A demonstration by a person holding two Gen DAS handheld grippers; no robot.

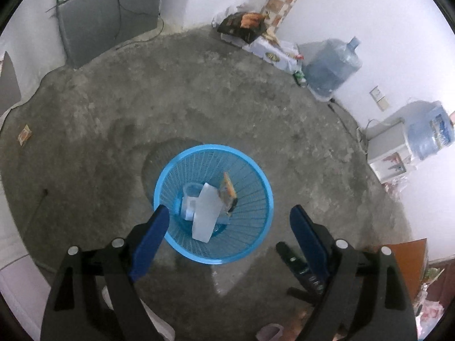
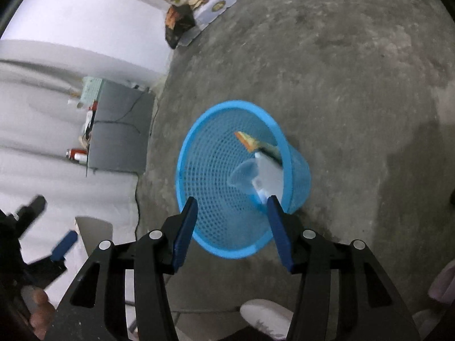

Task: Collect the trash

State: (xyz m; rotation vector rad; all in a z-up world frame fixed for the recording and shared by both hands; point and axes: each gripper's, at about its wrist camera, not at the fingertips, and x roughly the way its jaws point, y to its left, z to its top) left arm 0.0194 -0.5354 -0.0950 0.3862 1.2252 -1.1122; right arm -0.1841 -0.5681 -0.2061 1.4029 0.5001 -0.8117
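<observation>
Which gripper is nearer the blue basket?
Right, by a small margin. The right gripper hangs open over the blue basket at its near rim; the left gripper is also open above it, looking slightly higher.

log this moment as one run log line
step: drop into blue basket | left gripper: open, empty | right gripper: open, empty | basket holds: white carton, orange wrapper, clear cup

Bare grey concrete floor (image 1: 199,91) meets white walls (image 1: 355,8); a grey cabinet (image 1: 108,20), possibly metal, stands against one.
</observation>
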